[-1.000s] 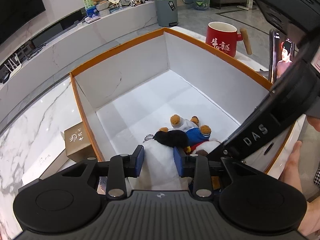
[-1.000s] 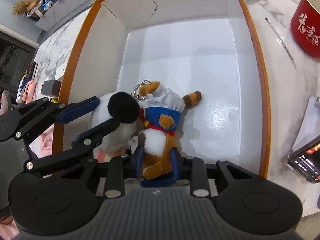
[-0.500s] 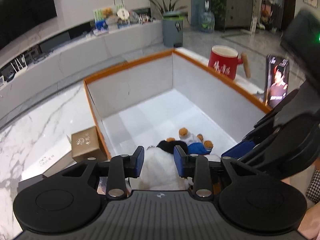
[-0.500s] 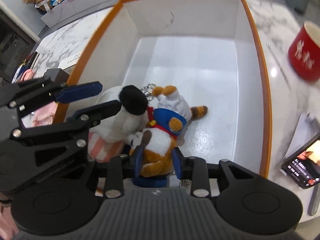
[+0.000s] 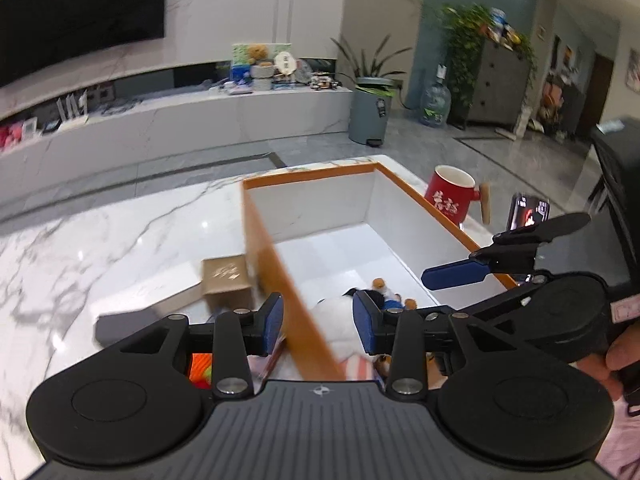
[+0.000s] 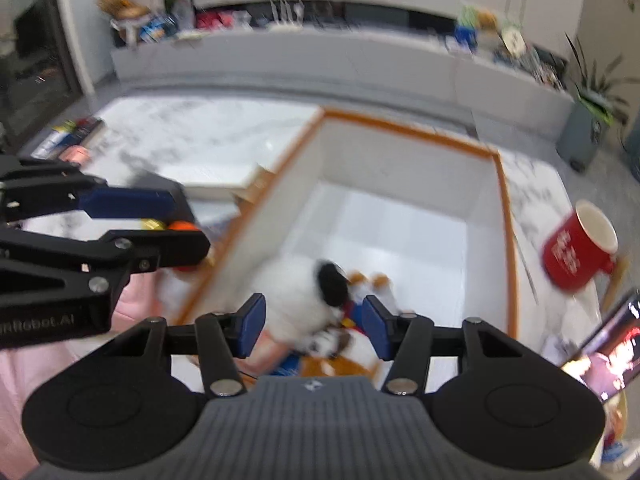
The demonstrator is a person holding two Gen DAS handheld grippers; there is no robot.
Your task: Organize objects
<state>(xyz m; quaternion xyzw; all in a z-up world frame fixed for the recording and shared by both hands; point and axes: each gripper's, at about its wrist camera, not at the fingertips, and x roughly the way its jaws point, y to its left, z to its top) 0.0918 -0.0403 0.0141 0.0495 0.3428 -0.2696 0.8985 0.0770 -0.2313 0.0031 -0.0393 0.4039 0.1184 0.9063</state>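
Two soft toys lie in the near end of the white box [image 5: 404, 216] w/ the orange rim: a white plush [image 6: 296, 300] w/ a black ear, and a bear plush [image 6: 352, 344] in blue, pressed right beside it. They look put away (that is prob. the job: toys go in the box).

The left gripper [image 5: 318, 316] is wide and holds nothing; it hangs over the box's left wall, w/ one finger on each side. The right gripper [image 6: 314, 330] is wide and empty too, above the toys.

The far end of the box is bare, so there is lots of room. Outside the left wall sits a small brown box [image 5: 226, 280], close by. On the right are a red mug [image 6: 580, 256] and a phone [image 6: 600, 356], near the rim, so swing wide there.
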